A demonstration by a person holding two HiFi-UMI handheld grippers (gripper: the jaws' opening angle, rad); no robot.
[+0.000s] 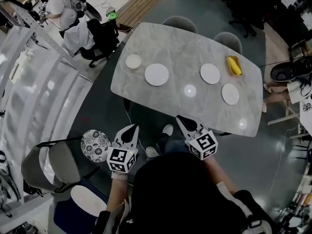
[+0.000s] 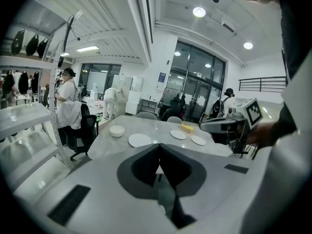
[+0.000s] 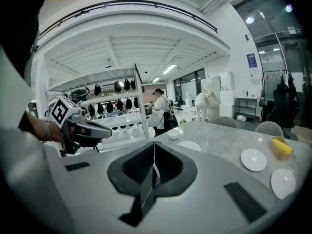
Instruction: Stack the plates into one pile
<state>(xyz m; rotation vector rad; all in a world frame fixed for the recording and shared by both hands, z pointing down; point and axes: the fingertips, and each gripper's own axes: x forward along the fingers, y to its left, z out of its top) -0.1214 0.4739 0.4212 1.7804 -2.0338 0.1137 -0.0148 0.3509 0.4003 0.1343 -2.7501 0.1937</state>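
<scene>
Three white plates lie apart on the marble table (image 1: 146, 43): a large plate (image 1: 156, 74) (image 2: 140, 140) (image 3: 189, 146) at left, a middle plate (image 1: 210, 73) (image 2: 178, 134) (image 3: 253, 159), and a right plate (image 1: 230, 94) (image 2: 198, 140) (image 3: 283, 183). My left gripper (image 1: 135, 126) (image 2: 159, 147) and right gripper (image 1: 179, 117) (image 3: 154, 144) hover side by side in front of the table's near edge, well short of the plates. Both point forward and slightly down. Both are shut, with their jaws meeting in a line and nothing between them.
A small white bowl (image 1: 133, 61) sits at the table's left end, and a yellow dish (image 1: 234, 66) at the far right. Two grey chairs (image 1: 179, 22) stand behind the table. A patterned round disc (image 1: 95, 145) and a chair (image 1: 48, 165) are at my left, beside white racks (image 1: 29, 82).
</scene>
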